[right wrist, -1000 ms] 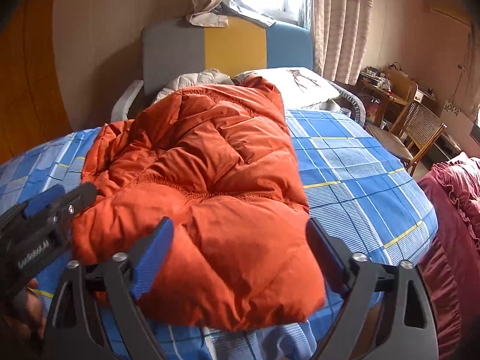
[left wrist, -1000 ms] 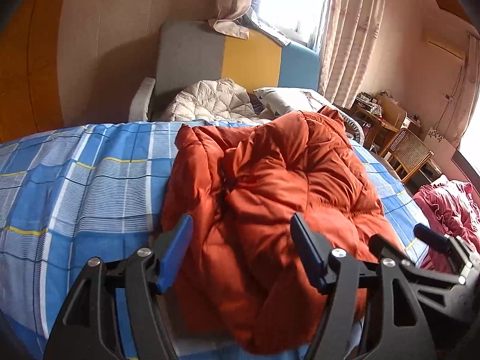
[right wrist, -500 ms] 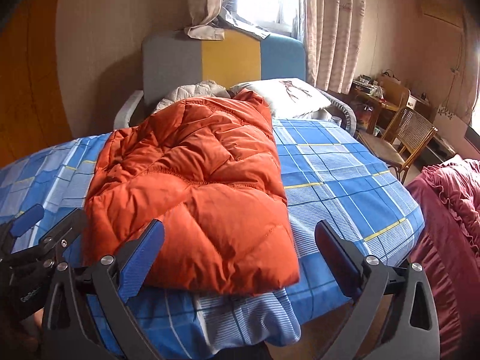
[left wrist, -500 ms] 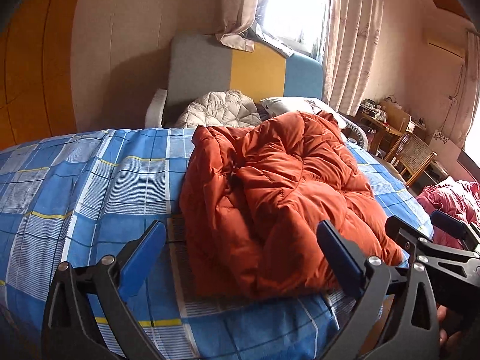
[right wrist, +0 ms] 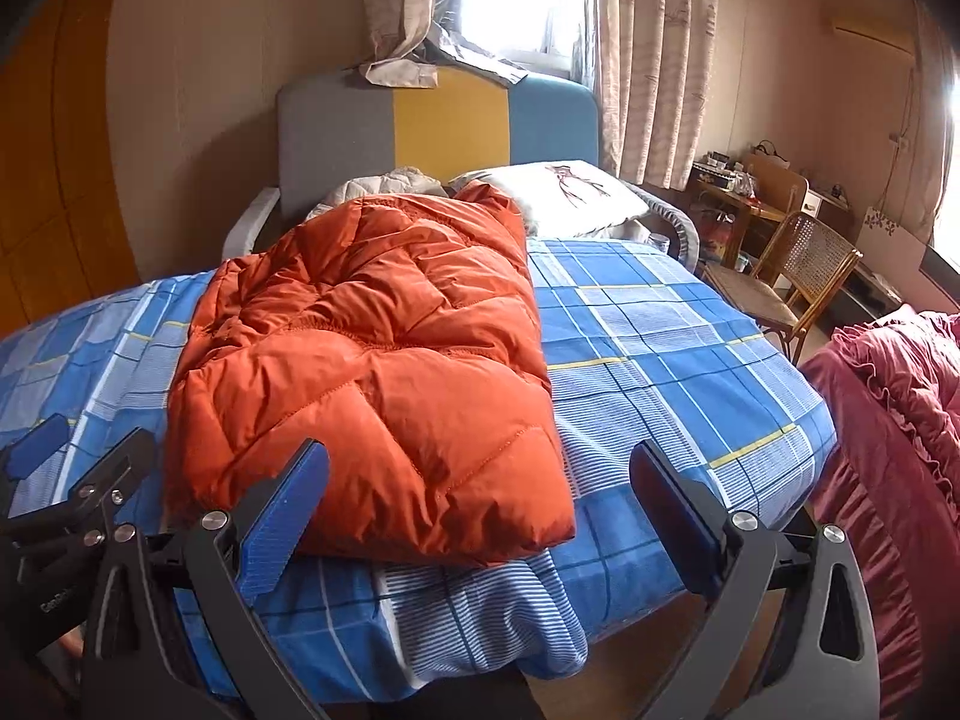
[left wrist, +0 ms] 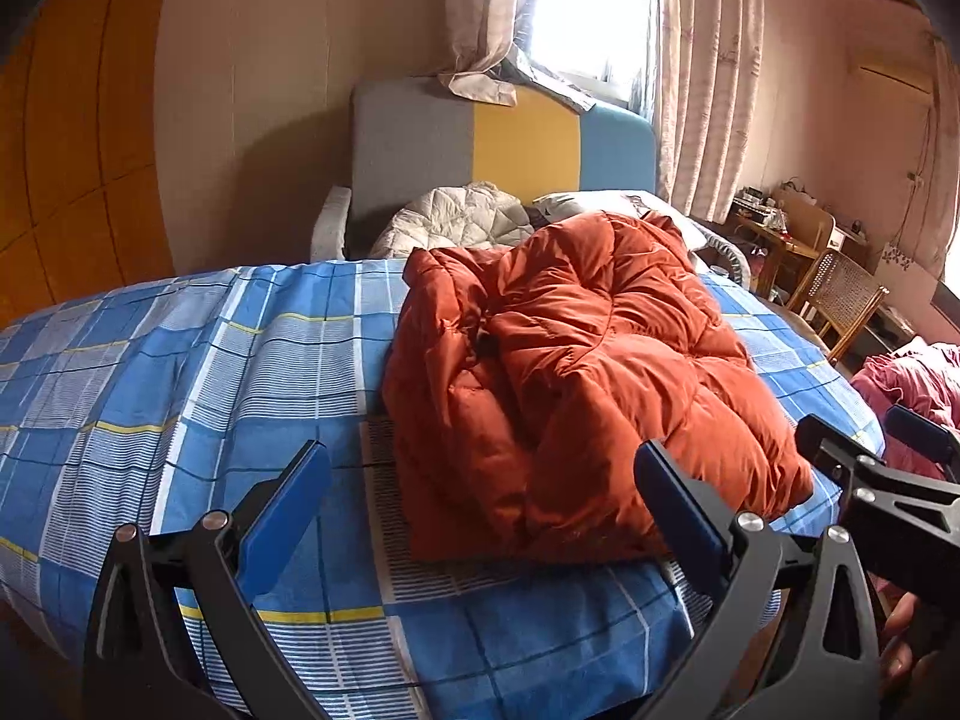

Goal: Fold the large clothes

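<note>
While both hand-held grippers, left gripper and right gripper, hang released and empty, the puffy quilted orange down jacket lies folded on the blue checked bedsheet. Folding looks finished; next might be tidying or fetching another garment.

Your left tool and right tool match: black angular frames, silver screws, blue pads lining each finger.
</note>
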Demonstrator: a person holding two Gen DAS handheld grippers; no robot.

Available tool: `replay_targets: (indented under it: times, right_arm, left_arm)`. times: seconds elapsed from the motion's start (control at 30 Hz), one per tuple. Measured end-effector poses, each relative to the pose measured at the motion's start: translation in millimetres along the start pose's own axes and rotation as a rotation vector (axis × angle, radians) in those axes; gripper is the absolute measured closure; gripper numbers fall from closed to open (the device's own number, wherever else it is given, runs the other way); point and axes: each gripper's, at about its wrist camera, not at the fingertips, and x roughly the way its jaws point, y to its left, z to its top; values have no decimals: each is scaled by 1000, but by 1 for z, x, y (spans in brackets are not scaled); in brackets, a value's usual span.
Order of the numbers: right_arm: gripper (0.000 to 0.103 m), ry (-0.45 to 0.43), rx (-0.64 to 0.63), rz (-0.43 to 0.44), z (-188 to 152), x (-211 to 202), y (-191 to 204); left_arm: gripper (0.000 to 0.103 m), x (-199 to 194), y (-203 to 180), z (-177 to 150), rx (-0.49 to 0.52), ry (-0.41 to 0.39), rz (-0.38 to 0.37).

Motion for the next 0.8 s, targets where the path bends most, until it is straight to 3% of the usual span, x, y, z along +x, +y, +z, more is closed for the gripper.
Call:
replay_targets:
  times: [0.43, 0.8]
  right_arm:
    - [3, -19, 31, 2, -5, 4, -12]
    - [3, 7, 40, -1, -8, 10, -14]
  left_arm:
    - [2, 3, 1, -1, -11, 31, 66]
    - [2, -4, -2, 1, 9, 0, 109]
